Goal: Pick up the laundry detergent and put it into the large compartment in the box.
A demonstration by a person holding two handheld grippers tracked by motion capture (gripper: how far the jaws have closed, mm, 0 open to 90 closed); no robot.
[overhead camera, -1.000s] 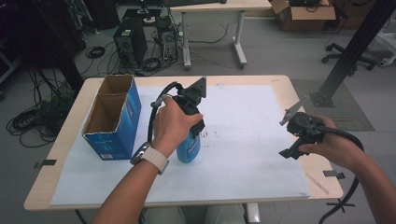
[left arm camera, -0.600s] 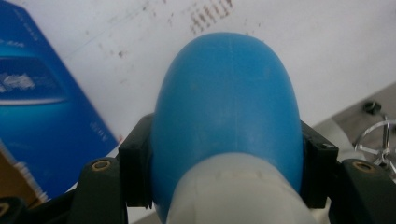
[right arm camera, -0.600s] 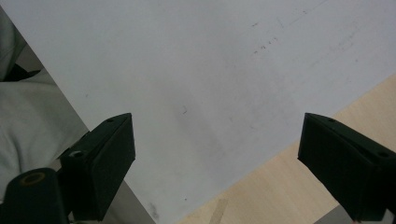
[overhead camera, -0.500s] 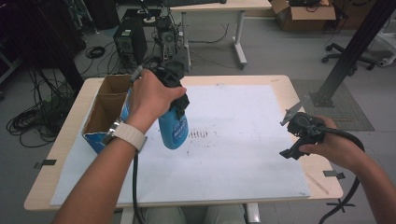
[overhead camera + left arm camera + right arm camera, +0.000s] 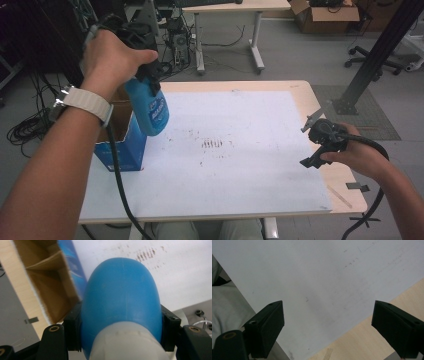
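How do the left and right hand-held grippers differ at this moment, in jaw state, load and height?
The left hand-held gripper is shut on the blue bottle; the right hand-held gripper is open and holds nothing. The left one is raised, the bottle hanging beside the open cardboard box; the right one sits low at the right edge of the table, over the white sheet. Both have black jaws and a trailing cable.

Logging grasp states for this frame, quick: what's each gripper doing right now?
Left gripper: closed on the blue bottle, held above the cardboard box.
Right gripper: open, holding nothing, over the white sheet.
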